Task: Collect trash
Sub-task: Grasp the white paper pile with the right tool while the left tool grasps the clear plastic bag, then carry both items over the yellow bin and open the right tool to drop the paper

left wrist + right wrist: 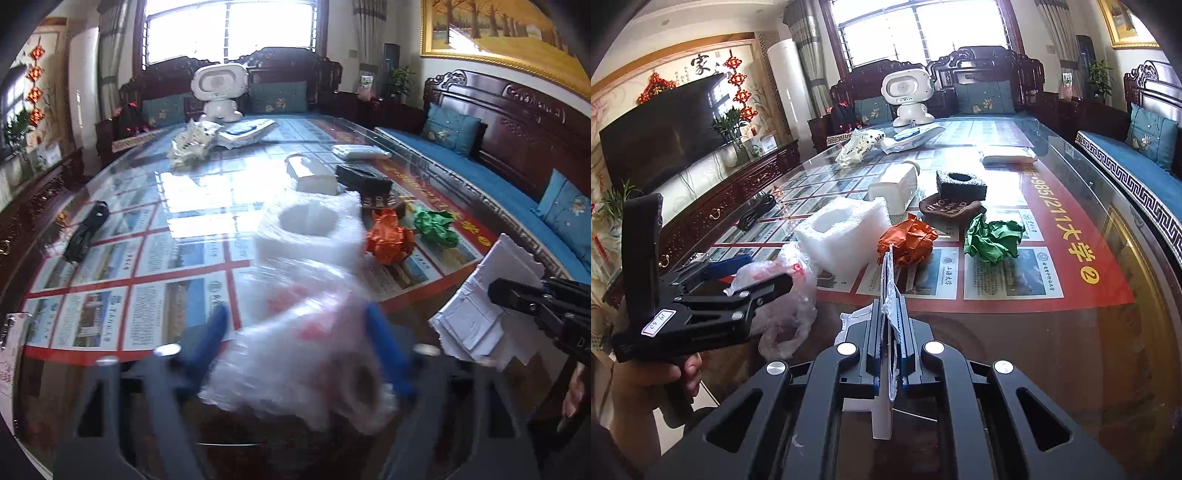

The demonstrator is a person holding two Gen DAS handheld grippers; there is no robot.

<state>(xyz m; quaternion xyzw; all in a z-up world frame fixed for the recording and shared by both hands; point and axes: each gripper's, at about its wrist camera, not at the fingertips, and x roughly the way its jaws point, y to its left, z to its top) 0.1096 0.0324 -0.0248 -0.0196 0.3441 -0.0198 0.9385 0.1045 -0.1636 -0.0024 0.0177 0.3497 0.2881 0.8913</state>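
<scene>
1. Firstly, near left: left tool (297,314) closed partway around the plastic bag (295,354), with a blue finger on either side of the crumpled film, seemingly pinching it at the near edge of the table (1071,332). Probably feather-light, limp and slippery. Best gripped through a gathered bunch rather than a single layer, lest it slide out.
2. Just beyond, toward the middle: white foam block (842,229) with a hollow in its top, resting on the table. Likely light, springy and easily dented. Take by one wall beside the hollow and pinch gently.
3. Right of the foam: orange paper wad (908,240), lying on the table. Probably weightless and crushable, yet stiff enough to keep its shape. Grab across any raised fold.
4. Further right, close beside the orange one, though cannot tell whether touching: green paper wad (991,238). Same handling expected, with a fold standing up on the near side as the easiest hold.
5. Near right: right tool (891,306) pressed tight on the torn white paper (476,306), thin sheets held edge-up between the pads above the table's near side. Light, floppy and quick to tear. Safest held well in from the ragged edge, several sheets together.
</scene>
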